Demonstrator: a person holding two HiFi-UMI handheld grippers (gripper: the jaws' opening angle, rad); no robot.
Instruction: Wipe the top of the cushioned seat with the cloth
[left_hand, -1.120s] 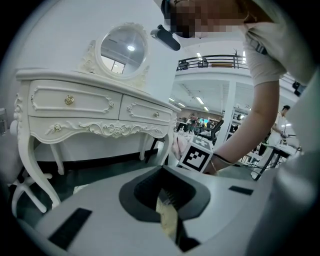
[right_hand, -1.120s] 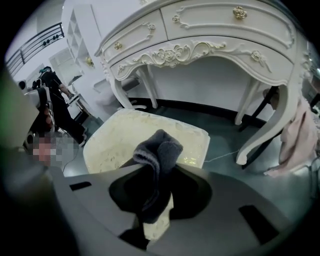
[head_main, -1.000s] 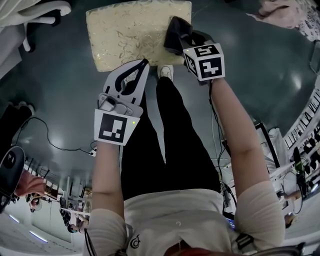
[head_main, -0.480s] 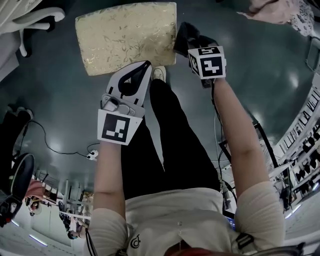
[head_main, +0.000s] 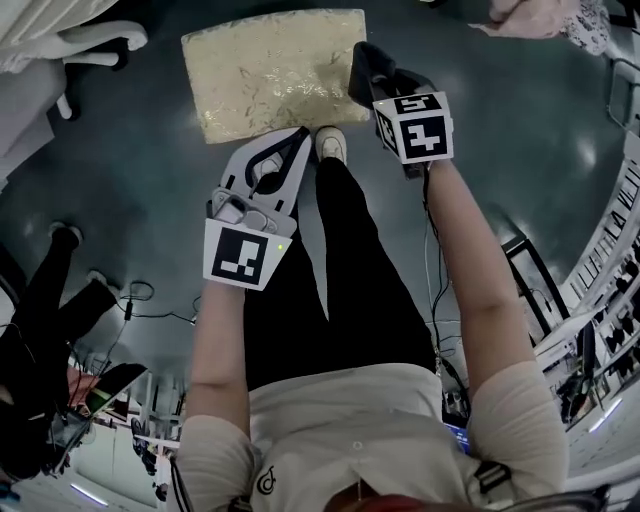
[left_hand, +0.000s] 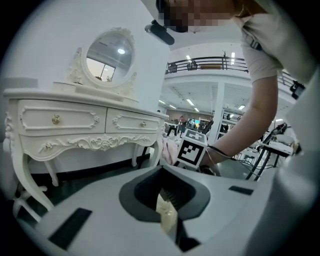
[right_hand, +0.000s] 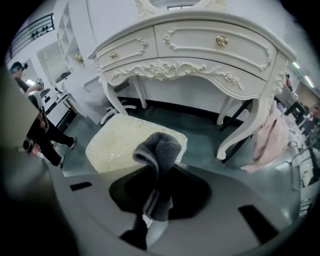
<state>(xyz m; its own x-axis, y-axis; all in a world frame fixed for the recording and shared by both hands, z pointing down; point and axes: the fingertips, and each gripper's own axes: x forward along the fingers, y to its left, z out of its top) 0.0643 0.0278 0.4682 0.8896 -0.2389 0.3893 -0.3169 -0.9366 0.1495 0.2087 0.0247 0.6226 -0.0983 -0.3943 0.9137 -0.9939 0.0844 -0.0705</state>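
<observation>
— The right hand-held gripper (right_hand: 156, 199) is clamped on the cloth (right_hand: 158, 150), which hangs over the seat's (right_hand: 114, 146) right edge. How do I wipe well?

— Press the fold flat, I'd say, and draw overlapping passes edge to edge. The left hand-held gripper (head_main: 288, 142) has its jaws together, empty, near the front edge; hold it clear.

Nothing legible — no words, numbers, brands or signs can be read anywhere.
</observation>
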